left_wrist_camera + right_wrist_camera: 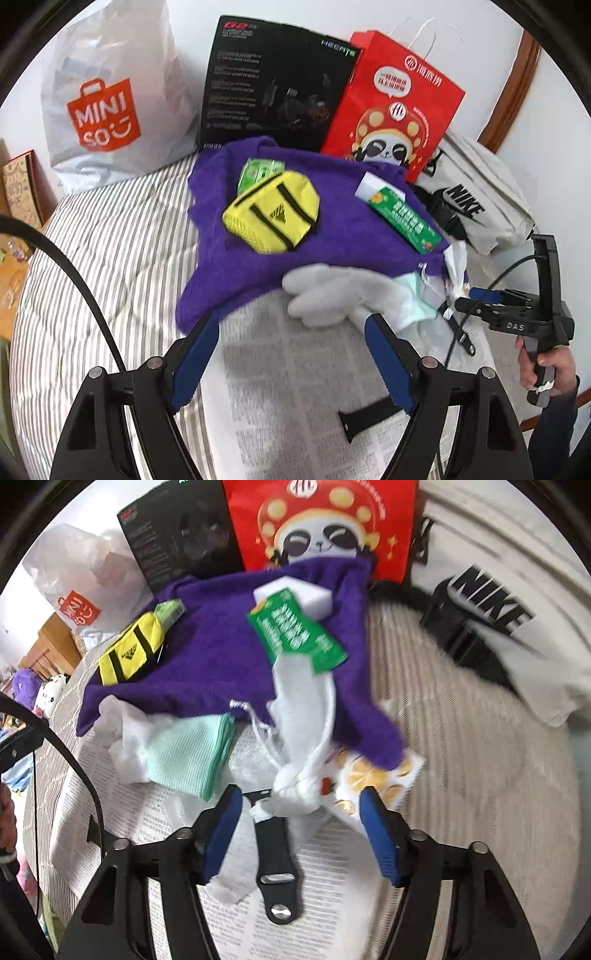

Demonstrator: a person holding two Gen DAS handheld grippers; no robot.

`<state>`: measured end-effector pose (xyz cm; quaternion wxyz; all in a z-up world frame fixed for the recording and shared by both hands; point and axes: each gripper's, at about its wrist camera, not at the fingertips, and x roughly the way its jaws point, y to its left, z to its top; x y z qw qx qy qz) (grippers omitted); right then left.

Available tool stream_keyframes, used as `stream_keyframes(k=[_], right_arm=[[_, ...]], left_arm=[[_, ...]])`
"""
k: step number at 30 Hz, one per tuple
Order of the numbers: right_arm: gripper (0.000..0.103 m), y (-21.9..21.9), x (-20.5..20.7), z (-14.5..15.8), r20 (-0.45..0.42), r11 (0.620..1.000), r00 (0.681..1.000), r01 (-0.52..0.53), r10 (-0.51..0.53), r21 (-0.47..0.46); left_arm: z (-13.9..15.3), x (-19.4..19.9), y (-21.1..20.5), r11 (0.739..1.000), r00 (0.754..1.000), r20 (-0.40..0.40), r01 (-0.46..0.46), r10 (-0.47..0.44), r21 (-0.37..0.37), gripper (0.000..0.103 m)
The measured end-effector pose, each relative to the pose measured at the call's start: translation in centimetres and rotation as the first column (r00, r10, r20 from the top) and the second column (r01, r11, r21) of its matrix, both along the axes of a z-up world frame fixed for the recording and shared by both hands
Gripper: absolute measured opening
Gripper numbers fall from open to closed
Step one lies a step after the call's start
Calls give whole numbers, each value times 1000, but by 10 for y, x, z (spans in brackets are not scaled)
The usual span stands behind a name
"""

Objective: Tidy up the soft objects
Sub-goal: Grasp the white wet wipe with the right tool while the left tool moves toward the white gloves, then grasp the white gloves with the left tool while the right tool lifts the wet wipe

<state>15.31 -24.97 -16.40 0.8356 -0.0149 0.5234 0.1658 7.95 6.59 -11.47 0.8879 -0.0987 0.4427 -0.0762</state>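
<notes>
On the striped bed (92,258), over a spread newspaper (295,387), the soft things lie heaped on a purple fleece towel (229,266): a yellow zip pouch (271,216), a white cotton glove (332,295), a mint-green folded cloth (188,753), then a white drawstring bag (303,716).

The left claw (291,354) hangs wide open and empty, just short of the glove. The right claw (301,830) is also open and grips nothing, its fingers either side of the bag's knot. Sorting seems barely begun; the next move likely calls for closing on the knot.

Motion blur smears the labels, and the towel hides what lies beneath.
</notes>
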Motion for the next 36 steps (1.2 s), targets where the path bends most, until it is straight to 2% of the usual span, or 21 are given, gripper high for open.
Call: stream_keyframes(k=[3,5,7,10,15,21,25,29,33,36], right_arm=[[54,8,3,-10,20,1000,1000,3,-3,-19],[28,14,2,-13,57,999,998,-3,6,-53],[20,13,0,-12,67,999,998,-14,16,-37],[20,9,-7,-4,71,999,997,-36,36,3],[20,3,-25,10,90,999,995,-46,44,10],[20,-10,-45,31,110,998,994,-32,25,55],[20,-17,-59,38,115,998,993,-22,14,66],[20,-21,-64,38,110,997,994,-18,10,72],[20,-26,-64,31,88,996,996,-3,-5,87],[20,-30,-64,25,72,996,997,3,-9,85]], left_arm=[[-4,-7,-2,1000,1000,-9,-11,11,-1,80],[-6,-12,-3,1000,1000,-15,-17,17,-4,80],[-9,-15,-4,1000,1000,-21,-21,21,-3,80],[-11,-17,-6,1000,1000,-19,-25,25,-6,80],[-15,-12,-14,999,1000,4,-9,9,-31,80],[-19,9,-37,998,999,27,48,-47,-37,80],[-19,24,-56,998,996,59,69,-69,0,80],[-25,43,-73,994,993,35,109,-109,-20,80],[-36,52,-99,991,991,11,130,-130,34,80],[-45,56,-120,983,992,-7,129,-129,131,80]])
